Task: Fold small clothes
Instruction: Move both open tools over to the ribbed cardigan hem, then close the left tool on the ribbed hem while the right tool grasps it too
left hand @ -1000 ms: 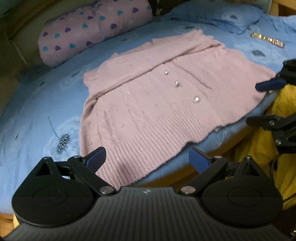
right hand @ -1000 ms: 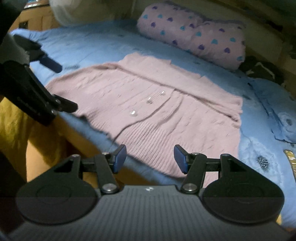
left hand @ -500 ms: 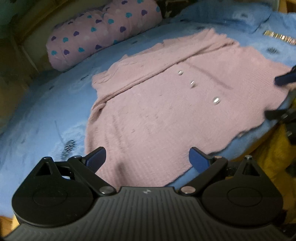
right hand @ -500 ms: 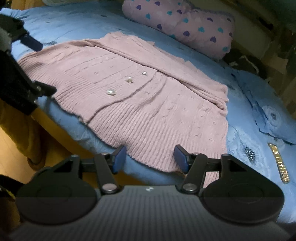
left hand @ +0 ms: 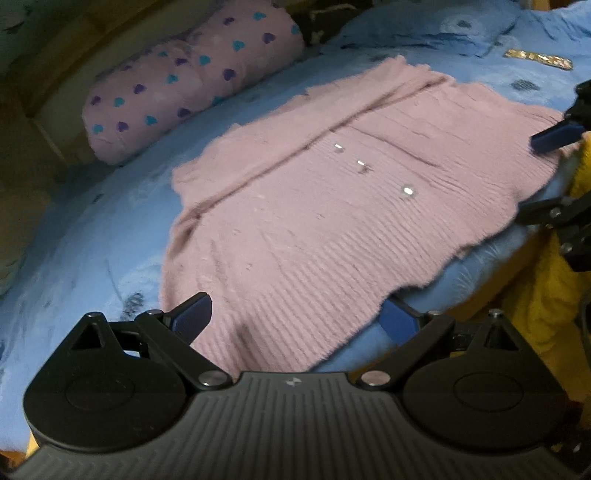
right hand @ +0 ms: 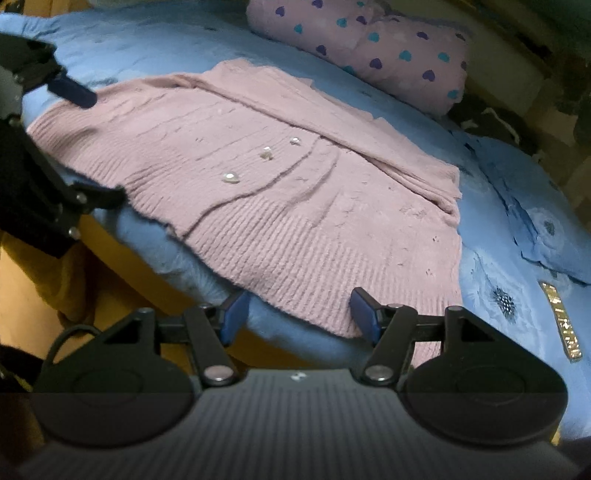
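A pink knitted cardigan with three shiny buttons lies flat on a blue bedsheet, its ribbed hem near the bed's front edge. It also shows in the right wrist view. My left gripper is open, its jaws on either side of the hem's left corner. My right gripper is open, its jaws on either side of the hem at the right corner. Each gripper appears in the other's view, the right one and the left one, both open at the hem.
A pink bolster pillow with heart prints lies behind the cardigan. A blue pillow sits at the back right. A small gold strip lies on the sheet. Yellow fabric hangs below the bed edge.
Both grippers have moved forward and down to the cardigan's hem, which now lies between their open jaws. The cardigan has not moved.
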The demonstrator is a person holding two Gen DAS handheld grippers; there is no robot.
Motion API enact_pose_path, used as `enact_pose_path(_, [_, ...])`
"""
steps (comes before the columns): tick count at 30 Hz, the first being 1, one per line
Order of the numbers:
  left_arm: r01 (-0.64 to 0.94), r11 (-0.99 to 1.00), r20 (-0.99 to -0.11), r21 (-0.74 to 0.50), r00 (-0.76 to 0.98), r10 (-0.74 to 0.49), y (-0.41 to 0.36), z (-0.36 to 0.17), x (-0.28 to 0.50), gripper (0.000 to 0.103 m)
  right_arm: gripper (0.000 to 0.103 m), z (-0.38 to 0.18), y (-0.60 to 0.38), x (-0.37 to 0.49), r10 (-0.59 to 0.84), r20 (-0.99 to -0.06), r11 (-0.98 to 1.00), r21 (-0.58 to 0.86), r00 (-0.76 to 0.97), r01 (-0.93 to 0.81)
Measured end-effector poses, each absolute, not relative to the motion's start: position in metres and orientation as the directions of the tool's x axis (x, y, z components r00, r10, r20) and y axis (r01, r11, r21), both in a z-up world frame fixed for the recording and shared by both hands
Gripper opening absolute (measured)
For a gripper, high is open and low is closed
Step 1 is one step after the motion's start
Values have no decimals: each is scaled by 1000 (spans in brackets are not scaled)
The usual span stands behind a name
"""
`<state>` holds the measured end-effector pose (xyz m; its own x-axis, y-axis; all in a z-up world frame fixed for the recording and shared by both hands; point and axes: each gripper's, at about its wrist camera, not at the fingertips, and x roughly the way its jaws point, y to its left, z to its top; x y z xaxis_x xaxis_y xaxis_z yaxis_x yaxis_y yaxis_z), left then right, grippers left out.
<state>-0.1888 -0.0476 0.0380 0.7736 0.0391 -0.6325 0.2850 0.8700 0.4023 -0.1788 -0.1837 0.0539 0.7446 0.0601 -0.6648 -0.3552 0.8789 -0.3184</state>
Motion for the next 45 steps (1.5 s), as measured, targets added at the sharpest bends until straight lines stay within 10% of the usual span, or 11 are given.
enact_pose_path(25, [154, 906, -584, 393, 803, 117, -25, 28, -159, 98, 62, 56, -204, -146, -58, -617, 950, -275, 785, -146])
enact_pose_path(30, [187, 920, -577, 344, 815, 51, -24, 33, -160, 58, 16, 59, -212, -143, -43, -608, 967, -225, 793, -120])
enact_pose_path(35, [211, 933, -562, 291, 827, -12, -29, 49, -161, 18, 10, 66, -215, -143, -28, -564, 972, -208, 825, -109])
enact_pose_path(45, [160, 926, -448, 342, 894, 11, -27, 86, -150, 9, 8, 97, -214, -136, -26, -433, 968, -235, 901, -85])
